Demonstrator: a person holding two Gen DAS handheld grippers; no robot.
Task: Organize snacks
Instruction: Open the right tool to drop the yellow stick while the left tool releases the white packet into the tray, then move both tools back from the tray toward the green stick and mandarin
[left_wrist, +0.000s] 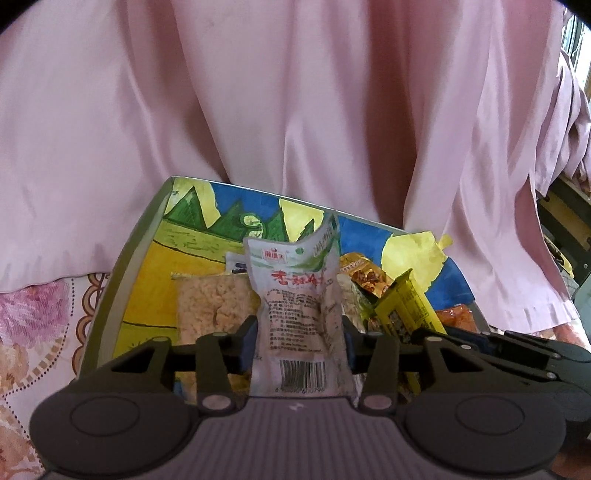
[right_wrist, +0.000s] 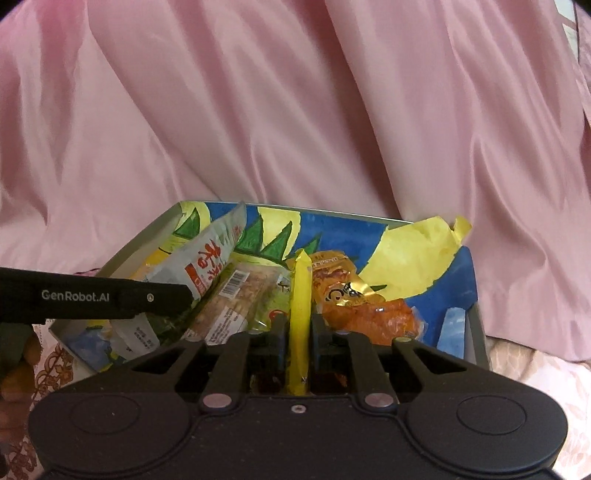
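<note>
Between the left gripper's (left_wrist: 299, 328) fingers a grey-white snack pouch (left_wrist: 295, 295) is standing upright, barcode end nearest the lens; the pads are sitting at its edges, but whether they are pressing or letting go I cannot tell. It is hanging over the painted box (left_wrist: 110, 295), probably to be dropped among the packets already lying there. Across the box, the right gripper (right_wrist: 300, 328) is holding 1 thin yellow stick packet (right_wrist: 300, 314) edge-on, jaws nearly closed, above an orange packet (right_wrist: 369, 314), likely also for release.
</note>
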